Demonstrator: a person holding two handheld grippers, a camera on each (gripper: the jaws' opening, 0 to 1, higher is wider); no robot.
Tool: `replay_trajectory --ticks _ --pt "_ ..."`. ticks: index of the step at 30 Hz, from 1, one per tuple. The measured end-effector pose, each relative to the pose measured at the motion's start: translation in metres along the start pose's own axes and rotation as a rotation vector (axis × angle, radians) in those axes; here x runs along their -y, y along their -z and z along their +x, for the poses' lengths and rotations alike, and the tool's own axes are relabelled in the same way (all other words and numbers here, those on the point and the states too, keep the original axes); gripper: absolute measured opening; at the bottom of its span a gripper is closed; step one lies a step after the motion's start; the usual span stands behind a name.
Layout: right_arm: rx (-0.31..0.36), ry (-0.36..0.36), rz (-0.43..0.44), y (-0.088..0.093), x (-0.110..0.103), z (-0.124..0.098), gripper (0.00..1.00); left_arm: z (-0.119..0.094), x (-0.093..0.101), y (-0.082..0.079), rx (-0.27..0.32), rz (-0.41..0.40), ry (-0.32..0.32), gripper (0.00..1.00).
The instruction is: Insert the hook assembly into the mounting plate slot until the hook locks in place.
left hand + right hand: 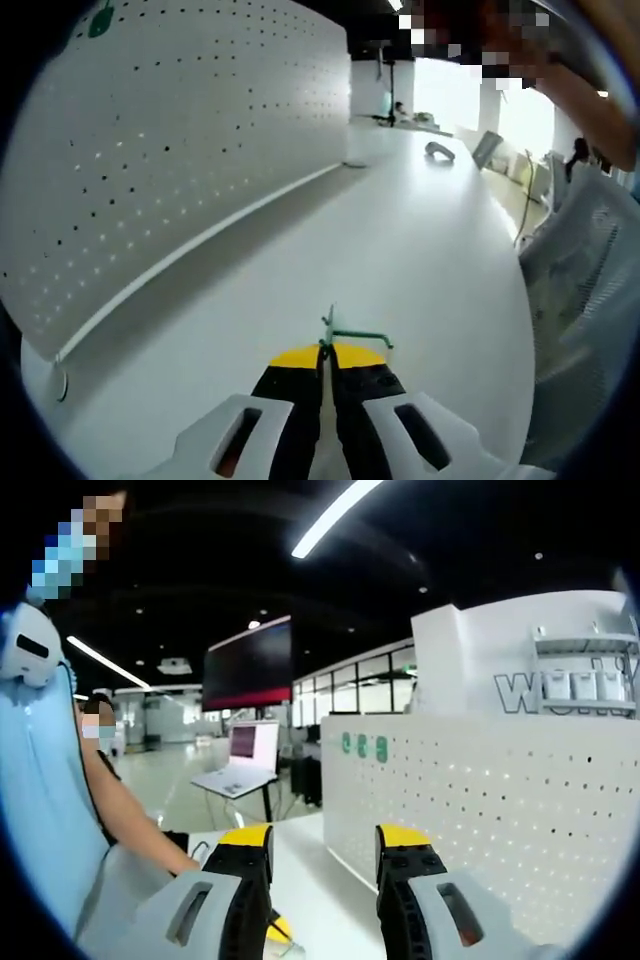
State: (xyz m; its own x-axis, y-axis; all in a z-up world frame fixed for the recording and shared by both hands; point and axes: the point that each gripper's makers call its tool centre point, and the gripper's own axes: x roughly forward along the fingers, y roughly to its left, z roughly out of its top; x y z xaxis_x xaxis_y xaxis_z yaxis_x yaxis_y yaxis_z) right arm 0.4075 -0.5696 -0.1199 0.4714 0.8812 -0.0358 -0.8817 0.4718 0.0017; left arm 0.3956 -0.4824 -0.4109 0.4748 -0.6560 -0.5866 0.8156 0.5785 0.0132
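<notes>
In the left gripper view my left gripper (327,352) is shut on a thin green wire hook (357,336), which sticks out ahead of the yellow-tipped jaws just above the white table (400,230). The white perforated mounting plate (160,150) stands upright to the left of it, well apart from the hook. In the right gripper view my right gripper (322,852) is open with nothing between its jaws. The same plate (490,800) rises to its right, with green pieces (362,745) fixed near its top edge.
A grey object (440,150) lies far down the table. A mesh chair (590,290) stands at the table's right edge. A person in light blue (50,780) is at the left of the right gripper view, near a laptop (240,765) and a dark screen (250,665).
</notes>
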Motion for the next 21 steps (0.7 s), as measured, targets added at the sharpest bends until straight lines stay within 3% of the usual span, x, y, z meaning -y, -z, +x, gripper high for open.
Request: replay_trajectory --ticks 21 --pt "0.002 0.004 0.010 0.004 -0.003 -0.007 0.40 -0.002 -0.004 -0.013 0.025 0.015 -0.024 0.02"
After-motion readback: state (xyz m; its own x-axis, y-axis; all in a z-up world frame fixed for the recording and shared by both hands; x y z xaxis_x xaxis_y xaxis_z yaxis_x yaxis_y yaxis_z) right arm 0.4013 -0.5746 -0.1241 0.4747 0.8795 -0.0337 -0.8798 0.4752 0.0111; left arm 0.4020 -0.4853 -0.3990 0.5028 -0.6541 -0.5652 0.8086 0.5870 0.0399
